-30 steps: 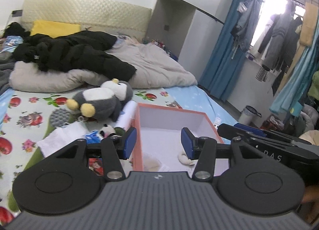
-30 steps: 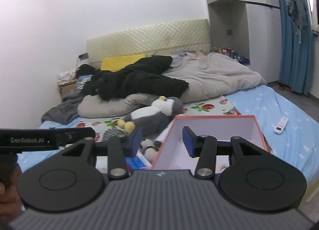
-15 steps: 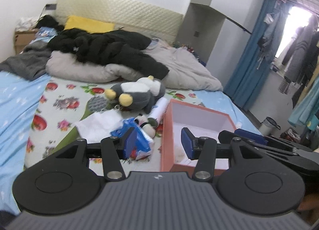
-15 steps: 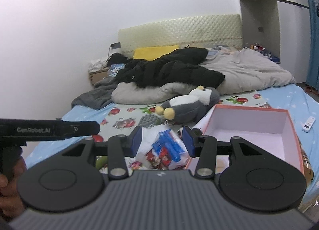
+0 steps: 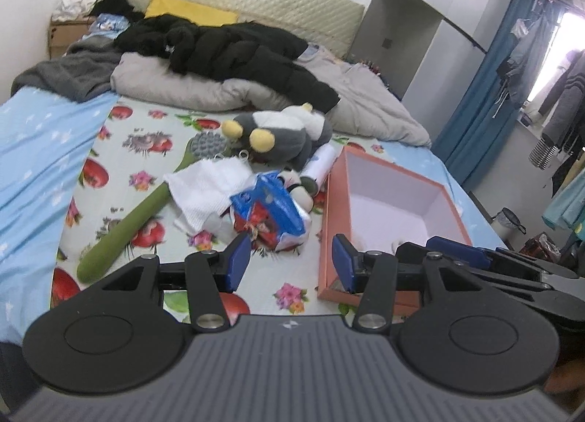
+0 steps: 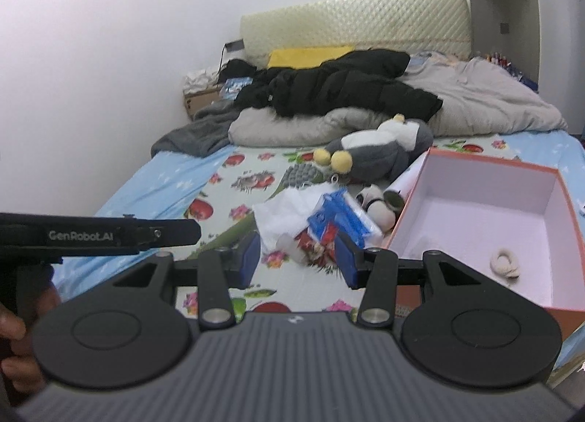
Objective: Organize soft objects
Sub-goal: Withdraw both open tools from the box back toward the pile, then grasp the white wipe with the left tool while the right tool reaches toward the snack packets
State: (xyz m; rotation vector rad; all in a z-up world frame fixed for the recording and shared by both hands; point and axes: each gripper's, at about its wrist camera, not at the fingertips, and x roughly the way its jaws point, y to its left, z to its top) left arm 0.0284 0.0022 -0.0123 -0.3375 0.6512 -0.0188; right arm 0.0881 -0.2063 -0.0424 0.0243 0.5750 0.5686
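A grey-and-white penguin plush (image 5: 281,133) (image 6: 380,151) lies mid-bed. In front of it are a small panda plush (image 5: 296,184) (image 6: 373,199), a white cloth (image 5: 208,188) (image 6: 285,213) and a blue-and-red packet (image 5: 270,210) (image 6: 336,224). The orange box (image 5: 336,224) (image 6: 409,202) stands open to the right, with a small cream soft item (image 6: 506,263) on its floor. My left gripper (image 5: 290,263) hovers open and empty between the packet and the box's near corner. My right gripper (image 6: 301,259) is open and empty, just short of the packet.
A green long-handled brush (image 5: 124,224) lies left of the pile and a white roll (image 5: 321,166) leans beside the box. A black jacket (image 5: 234,52) and grey duvet (image 5: 365,100) fill the far bed. A small bin (image 5: 508,219) stands on the floor to the right.
Both grippers have swung left and pulled back from over the box. The box now sits to the right in both views, and the pile of soft things lies ahead. Jaw gaps are unchanged.
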